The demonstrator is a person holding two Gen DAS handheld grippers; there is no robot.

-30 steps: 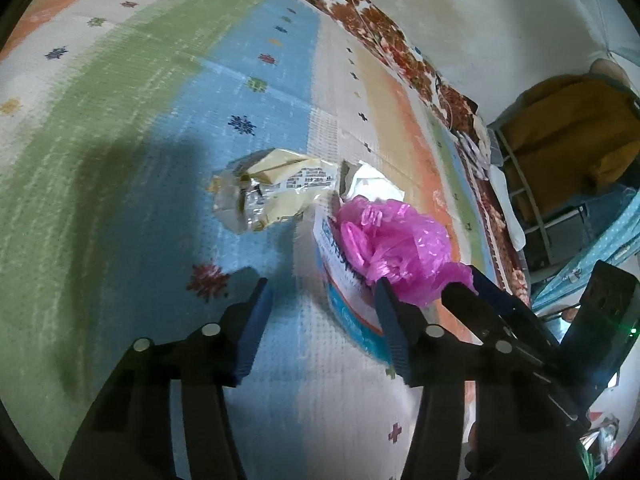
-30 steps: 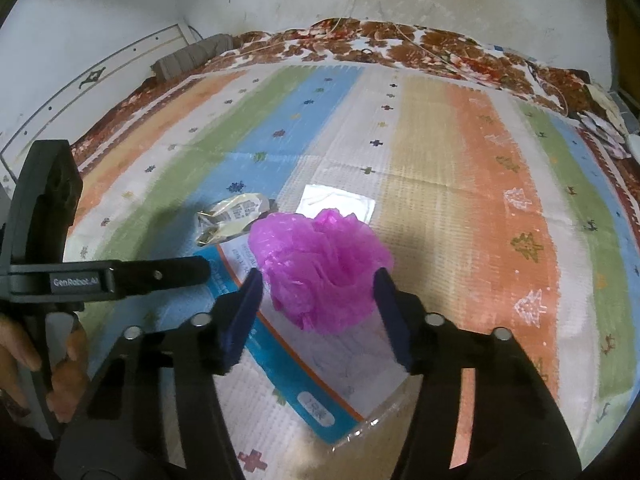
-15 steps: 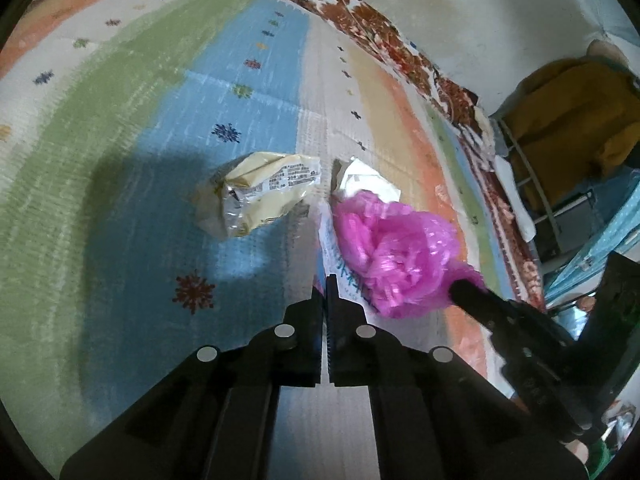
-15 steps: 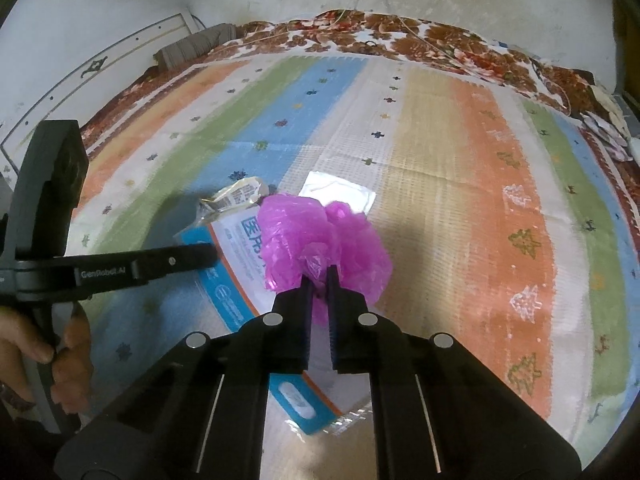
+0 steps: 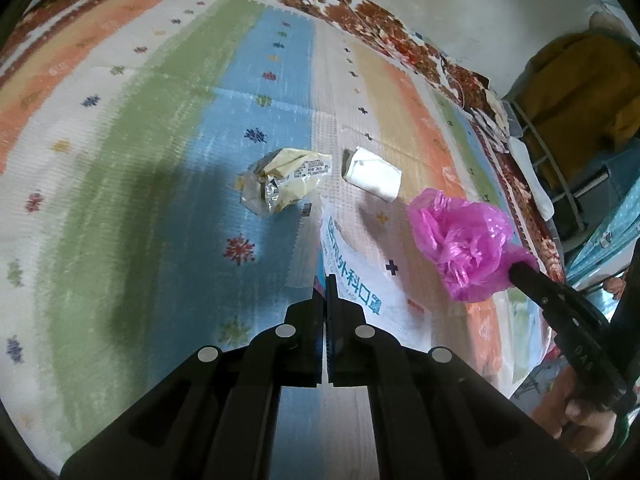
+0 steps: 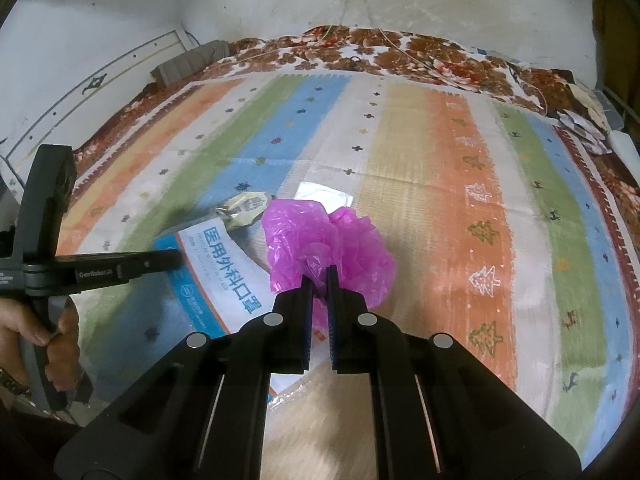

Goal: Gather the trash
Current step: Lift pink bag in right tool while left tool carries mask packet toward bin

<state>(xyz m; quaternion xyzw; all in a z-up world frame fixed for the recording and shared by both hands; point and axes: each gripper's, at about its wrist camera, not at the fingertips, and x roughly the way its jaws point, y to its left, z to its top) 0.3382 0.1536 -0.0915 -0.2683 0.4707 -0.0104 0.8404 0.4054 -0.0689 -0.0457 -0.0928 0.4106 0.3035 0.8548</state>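
Note:
My right gripper (image 6: pixel 319 276) is shut on a crumpled pink plastic bag (image 6: pixel 332 240), held up off the striped mat (image 6: pixel 440 200); the left wrist view shows the same pink bag (image 5: pixel 464 240) at the right gripper's tip (image 5: pixel 516 270). My left gripper (image 5: pixel 326 280) is shut on the edge of a white-and-blue face-mask package (image 5: pixel 360 280), and its tip (image 6: pixel 176 258) meets that package (image 6: pixel 224 276) from the left. A crumpled yellow snack wrapper (image 5: pixel 284 184) and a white folded packet (image 5: pixel 374 174) lie on the mat beyond.
A floral red-brown blanket (image 6: pixel 360 52) borders the mat, with a white wall behind it. A yellow garment on a metal rack (image 5: pixel 576 88) stands at the right. A person's hand (image 6: pixel 60 332) grips the left tool's handle.
Both grippers went from open to shut, the right on the pink bag, the left on the mask package's edge. Both have since risen, lifting the bag clear of the package.

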